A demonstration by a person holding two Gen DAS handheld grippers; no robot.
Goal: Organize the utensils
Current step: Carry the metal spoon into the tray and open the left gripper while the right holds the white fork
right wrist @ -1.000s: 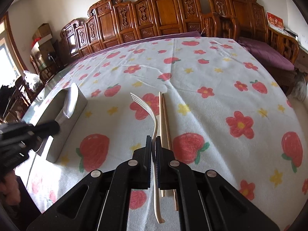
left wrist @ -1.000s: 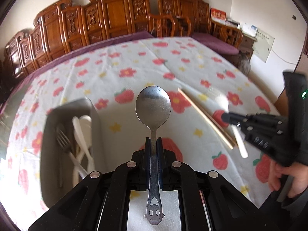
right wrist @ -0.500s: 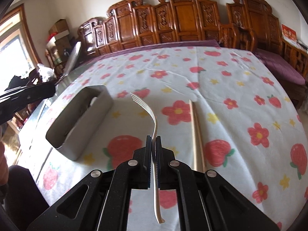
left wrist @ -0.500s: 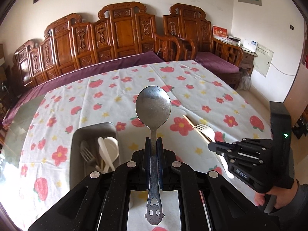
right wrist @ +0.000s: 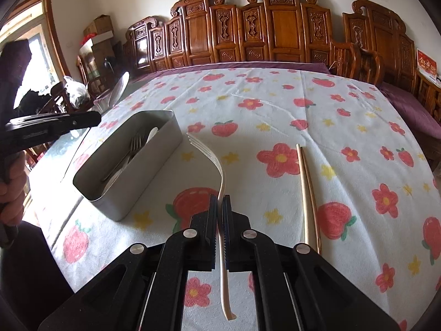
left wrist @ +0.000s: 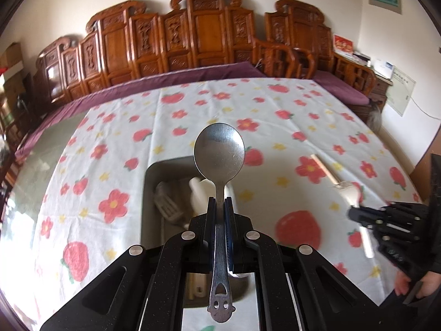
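In the left wrist view, the left hand-held gripper (left wrist: 219,207) is clamped tight on the stem of a metal spoon (left wrist: 219,149), whose bowl stands up ahead of the jaws. What has changed is the ground beneath it: the grey utensil bin (left wrist: 154,173) now lies directly under and just ahead of the fingers, with a white plastic spoon (left wrist: 199,190) and a metal fork (left wrist: 168,207) inside it. A second ago the bin sat well off to the gripper's left, and half a second ago it was only partly closer. That likely puts the spoon nearly in place for a drop. To the right, the right hand-held gripper (left wrist: 355,216) carries a blurred white fork, with chopsticks (left wrist: 325,169) lying beyond it on the flowered bench (left wrist: 275,104).

In the right wrist view, the right hand-held gripper (right wrist: 219,207) is fully closed on the handle of a white plastic fork (right wrist: 212,157), tines pointing forward and left. The bin (right wrist: 132,182) sits ahead and to its left, nearer than a second ago, when it lay at the far left edge. The chopsticks (right wrist: 307,193), earlier right behind the fork, now lie apart to the gripper's right, so they remain to be gathered. The left hand-held gripper (right wrist: 91,118) enters from the left, above the bin's far end.
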